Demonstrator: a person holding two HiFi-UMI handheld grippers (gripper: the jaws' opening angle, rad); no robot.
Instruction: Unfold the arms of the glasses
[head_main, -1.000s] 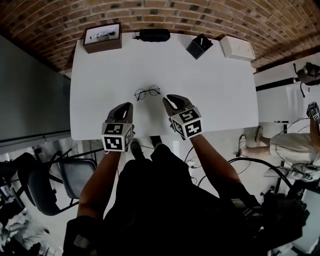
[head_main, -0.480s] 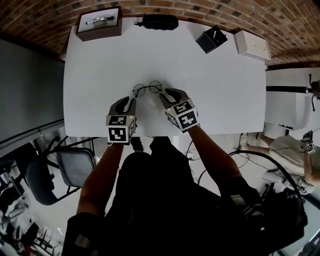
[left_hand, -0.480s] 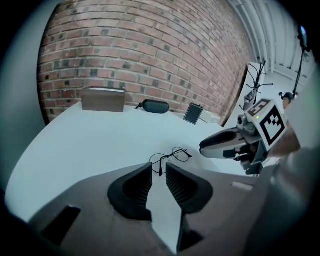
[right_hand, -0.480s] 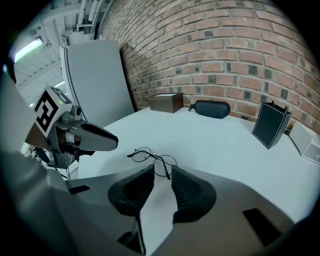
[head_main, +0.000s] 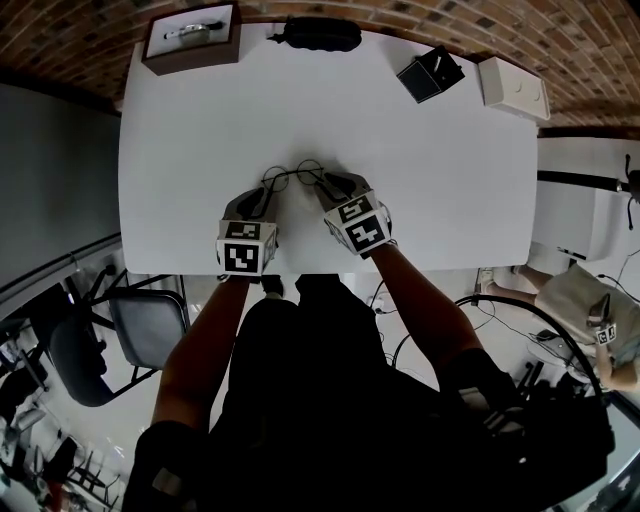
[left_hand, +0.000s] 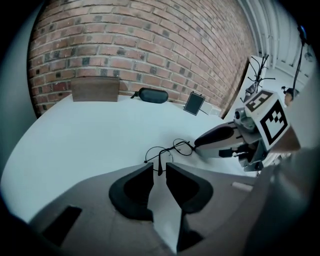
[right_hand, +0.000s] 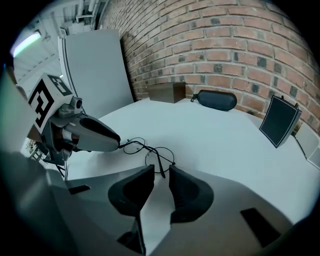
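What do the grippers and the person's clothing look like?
The left gripper and right gripper are grey with black pads, and each carries a white cube printed with black square markers. The person wears a black top, forearms bare.

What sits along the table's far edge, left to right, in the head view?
brown box → black case → black square box → white box

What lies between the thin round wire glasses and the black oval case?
Nothing. In the head view only bare white table lies between the wire glasses and the black case.
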